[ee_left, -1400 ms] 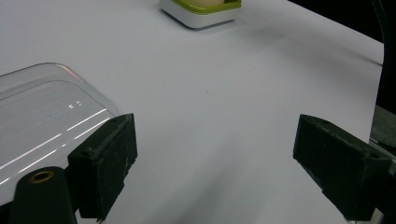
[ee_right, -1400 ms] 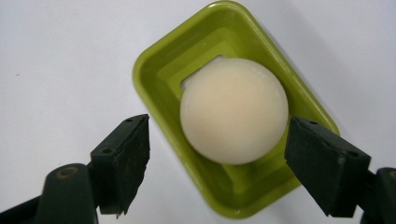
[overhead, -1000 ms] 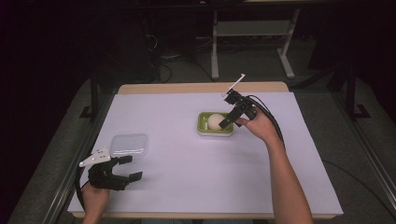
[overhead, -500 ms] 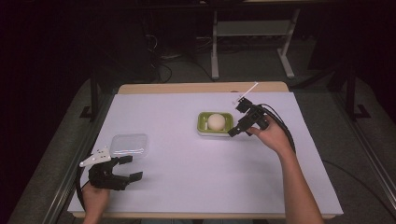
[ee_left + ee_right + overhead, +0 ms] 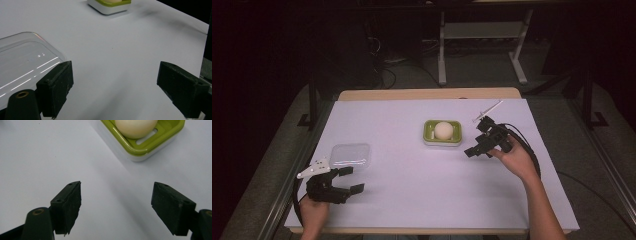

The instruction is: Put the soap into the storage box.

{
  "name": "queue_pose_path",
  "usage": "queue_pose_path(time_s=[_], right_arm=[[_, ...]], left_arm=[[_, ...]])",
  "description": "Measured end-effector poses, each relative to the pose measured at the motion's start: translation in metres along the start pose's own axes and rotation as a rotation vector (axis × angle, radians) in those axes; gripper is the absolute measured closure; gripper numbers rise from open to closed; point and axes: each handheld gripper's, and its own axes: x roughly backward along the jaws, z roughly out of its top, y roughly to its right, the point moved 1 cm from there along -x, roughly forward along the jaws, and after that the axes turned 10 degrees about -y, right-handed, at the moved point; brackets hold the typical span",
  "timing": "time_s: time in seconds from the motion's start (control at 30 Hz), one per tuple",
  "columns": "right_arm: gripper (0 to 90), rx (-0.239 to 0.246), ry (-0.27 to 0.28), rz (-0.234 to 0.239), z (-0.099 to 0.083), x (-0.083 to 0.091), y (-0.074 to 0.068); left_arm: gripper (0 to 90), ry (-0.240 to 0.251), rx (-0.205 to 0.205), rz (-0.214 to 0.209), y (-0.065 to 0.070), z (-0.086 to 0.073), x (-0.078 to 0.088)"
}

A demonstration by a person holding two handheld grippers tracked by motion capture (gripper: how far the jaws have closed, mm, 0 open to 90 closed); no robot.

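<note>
- High view: the left hand-held gripper (image 5: 346,181) lies at the lower left of the frame, jaws spread, just below a clear lid (image 5: 350,155) on the table (image 5: 412,190). The right hand-held gripper (image 5: 473,148), right of centre, is spread and empty beside a green dish (image 5: 442,132) holding a pale ball (image 5: 443,130).
- Left gripper view: lid at left, dish at the top.
- Right gripper view: dish and ball at the upper right, apart from the jaws.

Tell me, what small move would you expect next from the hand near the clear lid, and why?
Probably the left gripper eases forward to take the clear lid. Its jaws are open and empty, the lid lies just ahead of it, and the green dish with the pale ball stands uncovered, with the right gripper open beside it.
</note>
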Motion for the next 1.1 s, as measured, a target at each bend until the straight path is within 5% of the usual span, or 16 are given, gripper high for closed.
queue_pose_path(time_s=[1.1], right_arm=[[22.2,-0.072,0.060,-0.020,-0.090,-0.008,-0.012]], left_arm=[[12.9,-0.014,-0.007,-0.003,0.003,0.000,-0.003]])
